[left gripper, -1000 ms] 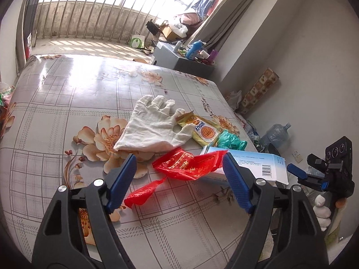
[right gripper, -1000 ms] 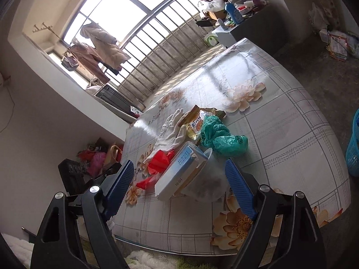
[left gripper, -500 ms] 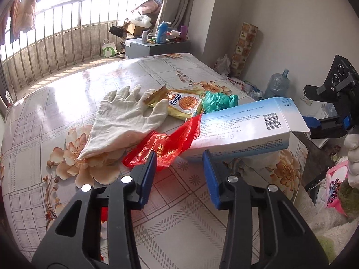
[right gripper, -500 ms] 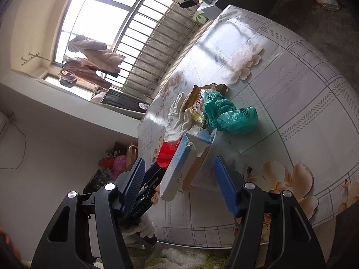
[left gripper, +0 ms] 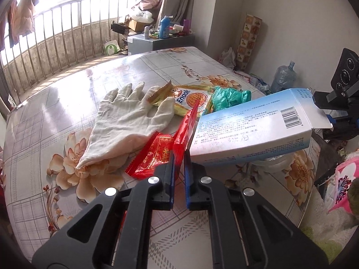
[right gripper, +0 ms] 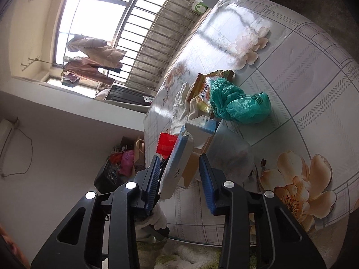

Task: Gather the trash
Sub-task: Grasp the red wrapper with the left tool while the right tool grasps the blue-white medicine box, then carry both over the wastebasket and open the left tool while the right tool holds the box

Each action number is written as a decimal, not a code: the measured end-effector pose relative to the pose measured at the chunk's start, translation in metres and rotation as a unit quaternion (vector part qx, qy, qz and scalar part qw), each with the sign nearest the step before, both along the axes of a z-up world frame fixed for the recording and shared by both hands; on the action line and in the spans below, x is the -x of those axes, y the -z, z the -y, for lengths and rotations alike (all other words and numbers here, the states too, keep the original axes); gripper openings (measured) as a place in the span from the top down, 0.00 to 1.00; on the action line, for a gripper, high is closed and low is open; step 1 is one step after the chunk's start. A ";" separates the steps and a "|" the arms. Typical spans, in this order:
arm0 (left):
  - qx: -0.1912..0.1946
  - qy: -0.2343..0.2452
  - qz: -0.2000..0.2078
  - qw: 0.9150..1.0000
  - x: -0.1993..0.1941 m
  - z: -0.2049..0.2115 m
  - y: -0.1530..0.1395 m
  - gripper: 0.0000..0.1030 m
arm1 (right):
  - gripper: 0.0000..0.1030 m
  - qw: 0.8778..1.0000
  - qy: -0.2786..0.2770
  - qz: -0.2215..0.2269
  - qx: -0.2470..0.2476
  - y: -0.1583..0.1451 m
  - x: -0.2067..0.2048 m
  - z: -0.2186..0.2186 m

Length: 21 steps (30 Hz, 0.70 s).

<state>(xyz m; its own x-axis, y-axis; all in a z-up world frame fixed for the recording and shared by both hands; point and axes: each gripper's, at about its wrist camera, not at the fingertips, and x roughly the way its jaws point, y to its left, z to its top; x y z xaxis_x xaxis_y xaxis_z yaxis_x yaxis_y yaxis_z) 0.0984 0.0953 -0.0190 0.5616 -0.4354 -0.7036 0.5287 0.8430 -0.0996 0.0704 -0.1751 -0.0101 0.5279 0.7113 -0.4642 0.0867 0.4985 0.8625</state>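
Note:
My left gripper (left gripper: 178,157) is shut on a red plastic wrapper (left gripper: 157,154) that lies by a white cloth glove (left gripper: 128,125) on the flowered table (left gripper: 67,83). My right gripper (right gripper: 179,168) is shut on a blue-and-white carton (right gripper: 179,163), lifted and tilted above the table; the carton also shows in the left wrist view (left gripper: 253,132). A yellow snack packet (left gripper: 188,100) and a crumpled green plastic bag (right gripper: 237,103) lie just behind. The red wrapper (right gripper: 167,144) shows left of the carton.
A clear plastic bag (right gripper: 233,152) lies under the carton. The table's near edge (right gripper: 224,241) is close to the right gripper. A water jug (left gripper: 283,78), a grey cabinet with bottles (left gripper: 157,40) and a window railing (left gripper: 56,42) stand beyond the table.
My left gripper has closed from wide open onto the red wrapper. My right gripper has narrowed onto the carton and tilted it up off the table.

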 end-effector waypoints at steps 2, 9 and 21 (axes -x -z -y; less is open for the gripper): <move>0.004 -0.003 0.001 1.000 0.000 -0.002 -0.002 0.99 | 0.80 1.000 -0.004 -0.002 -0.015 0.002 -0.001 0.000; 0.032 -0.020 0.012 0.999 0.002 -0.015 -0.017 1.00 | 0.92 0.997 -0.027 0.017 -0.070 0.002 -0.004 -0.004; 0.064 -0.069 0.059 0.994 0.007 -0.050 -0.067 1.00 | 0.94 0.982 -0.077 0.098 -0.145 -0.035 -0.025 -0.019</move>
<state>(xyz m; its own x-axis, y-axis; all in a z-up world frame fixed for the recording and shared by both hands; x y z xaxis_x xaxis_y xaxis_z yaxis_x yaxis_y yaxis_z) 0.0910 0.1457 0.0481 0.6981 -0.4301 -0.5725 0.4230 0.8928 -0.1549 0.0955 -0.1558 0.0247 0.4623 0.8770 -0.1309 -0.1526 0.2241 0.9625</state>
